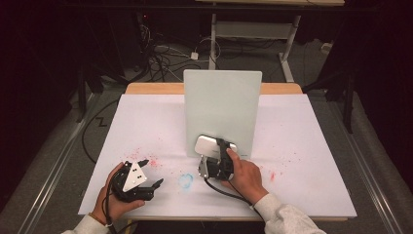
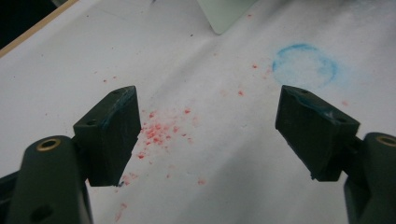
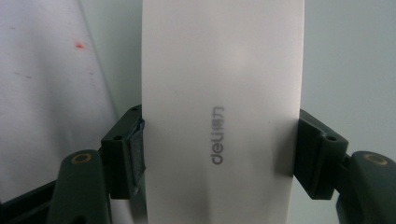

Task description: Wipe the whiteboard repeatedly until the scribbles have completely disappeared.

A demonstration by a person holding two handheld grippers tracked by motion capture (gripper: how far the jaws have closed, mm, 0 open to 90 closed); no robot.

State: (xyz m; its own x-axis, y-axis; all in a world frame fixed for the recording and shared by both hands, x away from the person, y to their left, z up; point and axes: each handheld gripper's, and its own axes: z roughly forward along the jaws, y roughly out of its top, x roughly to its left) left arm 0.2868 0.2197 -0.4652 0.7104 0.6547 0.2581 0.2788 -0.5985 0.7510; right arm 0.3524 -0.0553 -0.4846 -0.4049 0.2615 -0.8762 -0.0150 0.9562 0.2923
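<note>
One pale upright board [image 1: 222, 109] on the white table [image 1: 302, 146], right gripper [image 1: 217, 161] clamping one white deli-marked eraser block [image 3: 222, 116], left gripper [image 1: 148, 174] gaping empty, one blue ring stain [image 2: 306, 65]

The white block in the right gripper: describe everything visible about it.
The white block is smooth, matte and rounded at the corners, with grey "deli" lettering printed along its face. The right gripper clamps it by both long sides. It is held up against the foot of the upright pale green board, above the white table sheet.
</note>
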